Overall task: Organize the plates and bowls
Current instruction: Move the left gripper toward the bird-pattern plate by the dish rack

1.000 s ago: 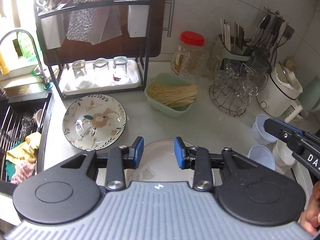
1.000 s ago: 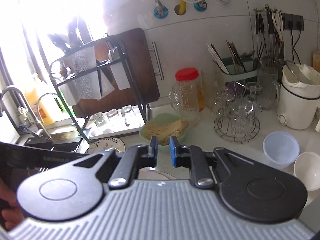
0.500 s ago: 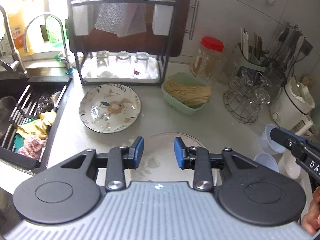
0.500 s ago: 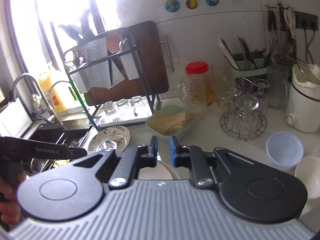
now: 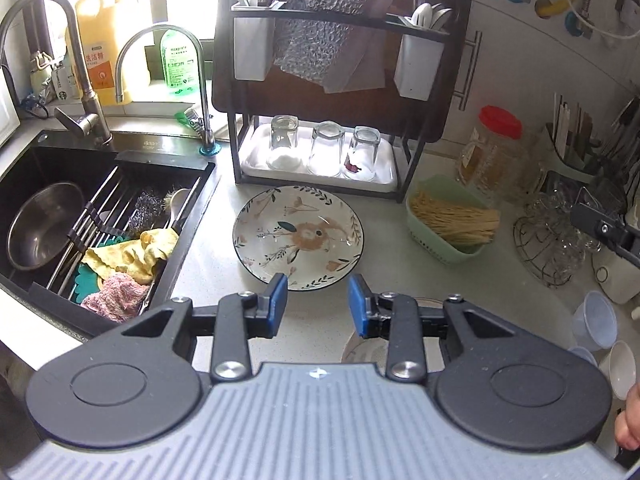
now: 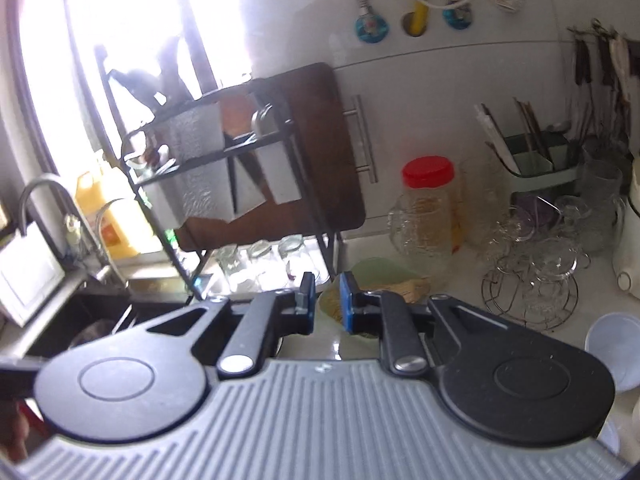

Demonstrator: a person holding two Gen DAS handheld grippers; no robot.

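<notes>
A floral plate [image 5: 298, 236] lies flat on the counter in front of the dish rack. My left gripper [image 5: 318, 304] hovers just short of its near rim, open, with nothing between the blue pads. A second, paler plate [image 5: 362, 352] lies under that gripper's right finger and is mostly hidden. Small translucent bowls [image 5: 594, 320] and a white bowl [image 5: 620, 368] stand at the right edge. My right gripper [image 6: 327, 296] is shut and empty, raised above the counter and facing the rack. One translucent bowl [image 6: 616, 356] shows at its right.
A black sink [image 5: 132, 148] with a steel bowl, a wire rack and cloths lies to the left. The dish rack [image 5: 320, 178] holds three upturned glasses. A green noodle basket [image 5: 452, 236], a red-lidded jar [image 5: 496, 148] and a wire stand of glass cups [image 5: 552, 240] crowd the right.
The left view has swung leftward: the sink has come in, the floral plate now lies ahead of the jaws and the pale plate has slid under them. The right view has shifted and blurred. Both jaws are unchanged.
</notes>
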